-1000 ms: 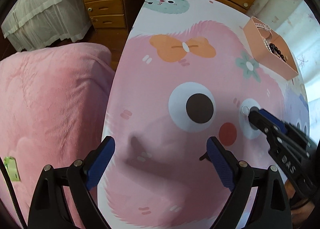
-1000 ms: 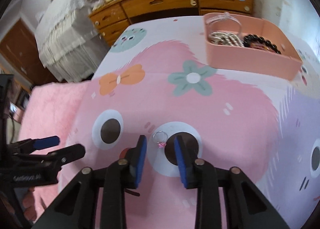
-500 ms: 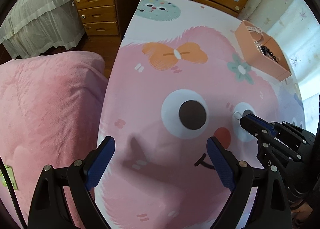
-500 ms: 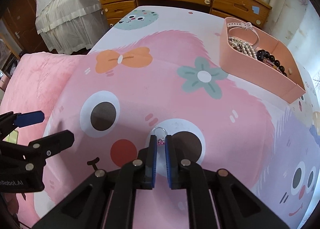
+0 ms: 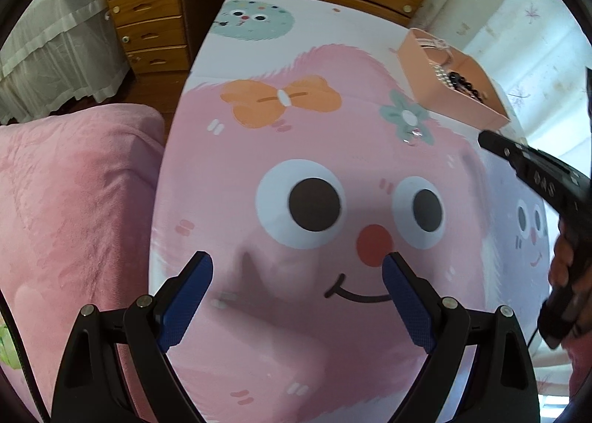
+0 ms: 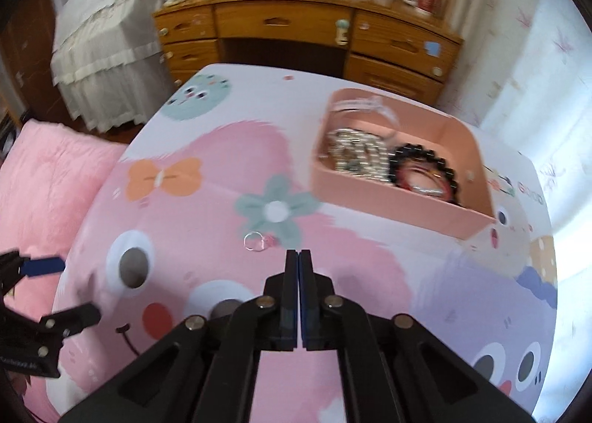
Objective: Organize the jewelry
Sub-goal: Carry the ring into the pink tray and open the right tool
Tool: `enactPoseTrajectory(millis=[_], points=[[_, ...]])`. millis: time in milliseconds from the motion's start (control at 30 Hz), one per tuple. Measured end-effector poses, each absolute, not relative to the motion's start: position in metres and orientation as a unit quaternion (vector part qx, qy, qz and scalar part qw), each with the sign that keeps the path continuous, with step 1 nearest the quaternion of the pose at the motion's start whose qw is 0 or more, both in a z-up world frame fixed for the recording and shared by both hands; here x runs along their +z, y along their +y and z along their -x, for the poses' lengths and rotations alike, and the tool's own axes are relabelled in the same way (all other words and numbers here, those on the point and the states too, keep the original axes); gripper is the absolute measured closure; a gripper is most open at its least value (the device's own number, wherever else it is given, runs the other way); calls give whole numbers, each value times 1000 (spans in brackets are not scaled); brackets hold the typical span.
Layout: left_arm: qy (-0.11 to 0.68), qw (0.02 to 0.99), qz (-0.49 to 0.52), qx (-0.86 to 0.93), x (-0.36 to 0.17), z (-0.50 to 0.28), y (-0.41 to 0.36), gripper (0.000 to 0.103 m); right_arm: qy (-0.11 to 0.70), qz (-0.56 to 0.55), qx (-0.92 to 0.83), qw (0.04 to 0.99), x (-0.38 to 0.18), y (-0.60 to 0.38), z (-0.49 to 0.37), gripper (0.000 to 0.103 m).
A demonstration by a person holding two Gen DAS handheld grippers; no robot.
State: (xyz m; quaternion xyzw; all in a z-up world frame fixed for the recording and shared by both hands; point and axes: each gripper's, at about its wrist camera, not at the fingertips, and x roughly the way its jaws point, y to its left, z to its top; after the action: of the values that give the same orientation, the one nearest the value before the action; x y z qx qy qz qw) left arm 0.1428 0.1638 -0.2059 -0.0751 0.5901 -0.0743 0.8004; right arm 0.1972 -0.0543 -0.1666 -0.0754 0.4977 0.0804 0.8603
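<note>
A small silver ring with a pink stone [image 6: 258,240] lies on the cartoon tablecloth by the teal flower print, also in the left wrist view [image 5: 413,135]. My right gripper [image 6: 299,256] is shut with nothing between its pads, raised just behind and right of the ring. A pink tray [image 6: 392,201] at the back right holds a pearl strand, a black bead bracelet and a clear band; it also shows in the left wrist view [image 5: 429,83]. My left gripper [image 5: 298,278] is open and empty over the near part of the table.
A pink plush cushion [image 5: 66,208] lies left of the table. A wooden desk with drawers [image 6: 296,27] stands behind the table. A white-covered piece of furniture [image 6: 100,34] is at the back left. A curtain [image 5: 525,27] hangs on the right.
My right gripper shut at the ring on the white eye print, then lifted and moved toward the tray. The ring now lies by the flower print, out of the jaws. The left gripper pulled back.
</note>
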Motion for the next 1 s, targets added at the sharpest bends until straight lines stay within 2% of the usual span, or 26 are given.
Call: enactPoseTrajectory(millis=[200,300,333,367,700,767,800,933,1000], points=[[593,797,75,-85,-206,-136,162,11,503,54,127,853,-170,-48,-198,101],[592,797,81,-87,-207,-132,164,11,502,69,142,851,-181,-31,-200,84],[591,798,83,-86,-208,-131,165,11,501,71,147,850,-187,-25,-203,69],[591,797,83,-85,-209,-130,166,11,500,73,150,850,-191,-20,-205,62],[594,793,110,-73,-216,-123,179,11,500,99,134,850,-215,-11,-224,63],[593,793,117,-69,-217,-122,183,11,500,98,132,850,-216,-13,-226,78],[593,793,123,-67,-217,-122,186,11,502,99,132,849,-218,-14,-227,81],[595,788,143,-61,-223,-120,192,11,493,110,134,853,-221,-13,-226,93],[597,785,153,-58,-226,-120,194,11,492,115,137,852,-220,-12,-227,93]])
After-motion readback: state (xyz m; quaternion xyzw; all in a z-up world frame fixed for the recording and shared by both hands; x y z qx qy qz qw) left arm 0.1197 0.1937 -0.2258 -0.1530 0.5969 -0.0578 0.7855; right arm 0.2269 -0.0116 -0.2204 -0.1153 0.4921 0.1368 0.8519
